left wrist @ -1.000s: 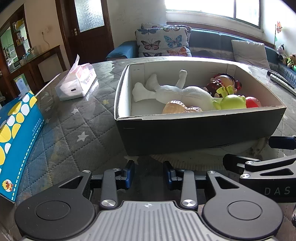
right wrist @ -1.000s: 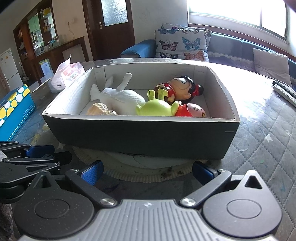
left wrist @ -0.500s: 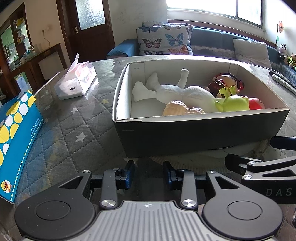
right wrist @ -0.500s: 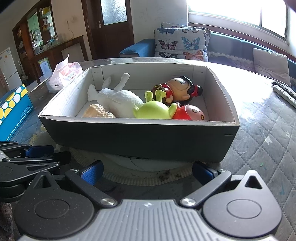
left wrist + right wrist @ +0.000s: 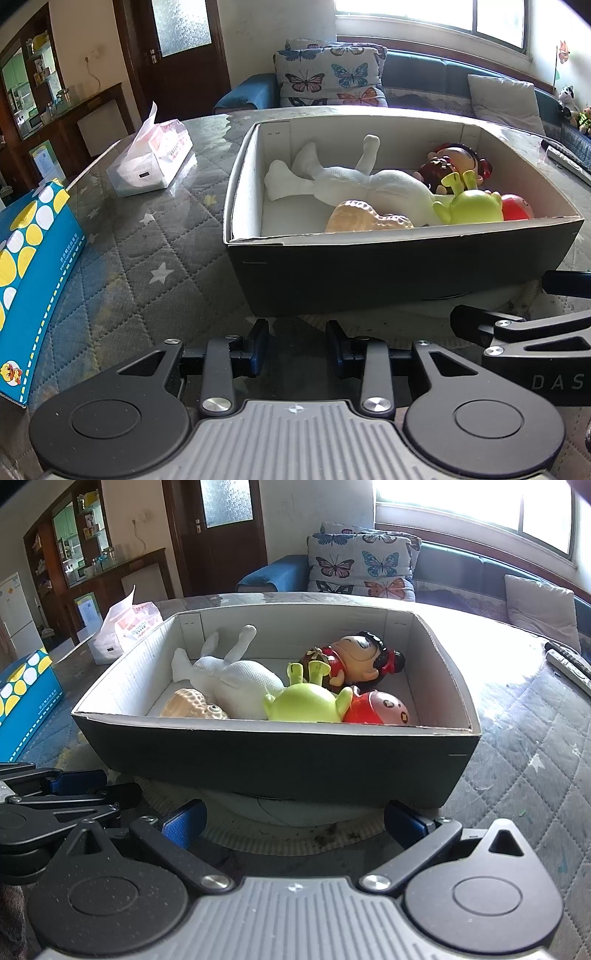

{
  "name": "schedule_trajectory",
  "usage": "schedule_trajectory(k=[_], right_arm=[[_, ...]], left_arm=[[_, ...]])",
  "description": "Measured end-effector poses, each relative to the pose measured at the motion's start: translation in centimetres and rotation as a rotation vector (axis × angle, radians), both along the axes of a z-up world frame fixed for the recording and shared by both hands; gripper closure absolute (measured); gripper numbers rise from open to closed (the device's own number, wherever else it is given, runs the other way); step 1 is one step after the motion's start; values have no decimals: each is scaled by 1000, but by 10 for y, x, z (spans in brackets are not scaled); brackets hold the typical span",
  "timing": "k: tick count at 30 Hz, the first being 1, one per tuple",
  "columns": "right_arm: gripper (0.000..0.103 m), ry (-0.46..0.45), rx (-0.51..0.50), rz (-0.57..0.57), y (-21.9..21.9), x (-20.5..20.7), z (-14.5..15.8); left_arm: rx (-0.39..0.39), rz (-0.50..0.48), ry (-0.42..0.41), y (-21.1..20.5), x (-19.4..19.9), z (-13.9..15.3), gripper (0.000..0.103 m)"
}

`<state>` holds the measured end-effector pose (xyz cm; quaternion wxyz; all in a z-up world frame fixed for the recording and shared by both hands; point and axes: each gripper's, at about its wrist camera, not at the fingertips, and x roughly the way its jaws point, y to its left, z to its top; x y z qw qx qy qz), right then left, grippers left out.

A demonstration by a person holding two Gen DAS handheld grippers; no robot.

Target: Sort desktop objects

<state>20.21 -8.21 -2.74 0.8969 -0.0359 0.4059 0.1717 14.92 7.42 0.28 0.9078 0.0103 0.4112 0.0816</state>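
- Black box [image 5: 280,760] on the table [image 5: 535,746] – toys inside: white doll [image 5: 236,683], green toy [image 5: 306,703].
- Left gripper [image 5: 297,347] – narrow gap, holds nothing.
- Right gripper [image 5: 295,821] – wide, holds nothing.

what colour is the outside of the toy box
Dark grey, nearly black, outside, with a white inside; clearest in the right wrist view.

1 dark cardboard box [image 5: 280,760] just ahead of both grippers. Inside it, 5 toys: 1 white plush [image 5: 236,681], 1 tan shell-like toy [image 5: 192,707], 1 green figure [image 5: 308,703], 1 red round toy [image 5: 380,712], 1 doll w/ black hair [image 5: 360,657]. Ahead-left of the left gripper: 2 tissue packs, 1 blue-yellow box [image 5: 33,266] and 1 soft white pack [image 5: 155,166]. Far right: 1 remote [image 5: 569,664]. Beyond the box: 2 cushions, 1 butterfly-print [image 5: 364,568], 1 plain [image 5: 541,605].
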Motion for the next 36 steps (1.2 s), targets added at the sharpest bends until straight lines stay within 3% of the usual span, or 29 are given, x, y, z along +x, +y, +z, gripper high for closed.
schedule_trajectory(k=[36], right_arm=[[0, 30, -9, -7, 0, 8, -5]], left_arm=[[-11, 10, 10, 1, 8, 1, 66]])
